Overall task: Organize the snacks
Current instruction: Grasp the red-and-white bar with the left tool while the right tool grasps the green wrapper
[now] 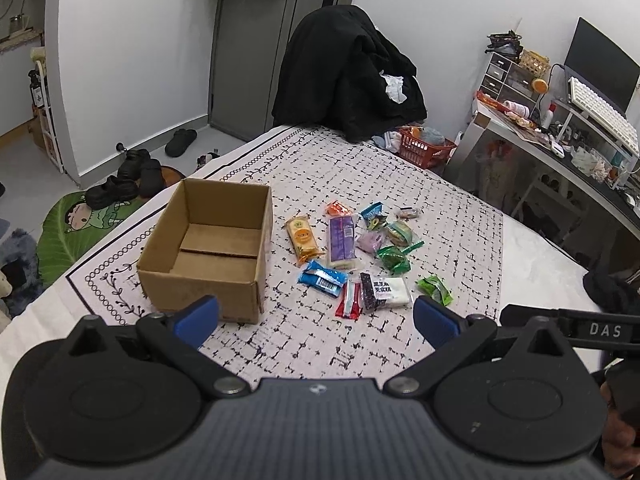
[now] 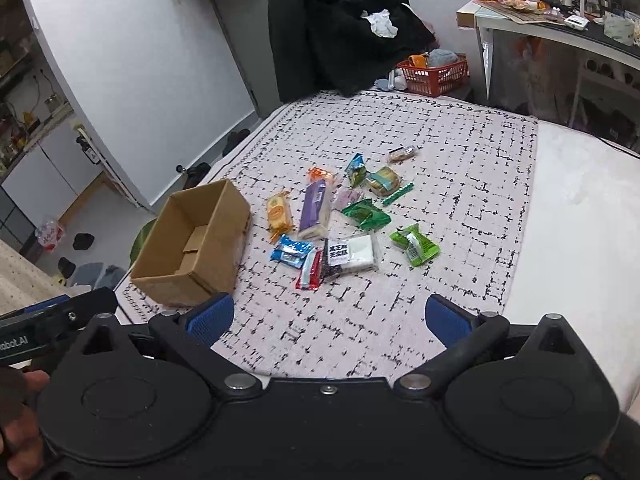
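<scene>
The patterned cloth [image 1: 360, 344] spreads ahead of and beneath both tongs, white with a black broken-grid print and a leaf border.

The cardboard box [image 1: 208, 256], open-topped and with nothing visible inside, sits on the cloth ahead-left of both tongs, just beyond the left tong's left finger.

The snack packets lie loose on the cloth to the right of the box, ahead of both tongs, none inside the box:
- Purple packet [image 1: 341, 242], the longest, near the pile's centre.
- White packet with a black label [image 1: 387, 291] bearing Chinese characters, nearest the tongs.
- Orange packet [image 1: 304, 239], closest to the box.
- Blue packet [image 1: 322, 279], touching the red packet [image 1: 349, 300].
- Green packet [image 2: 415, 245], apart at the right edge of the pile.

Left gripper [image 1: 316, 322]: blue-padded fingers spread wide, holding nothing.

Right gripper [image 2: 329, 318]: fingers likewise spread wide, holding nothing. In the left view its body reads "DAS".
</scene>
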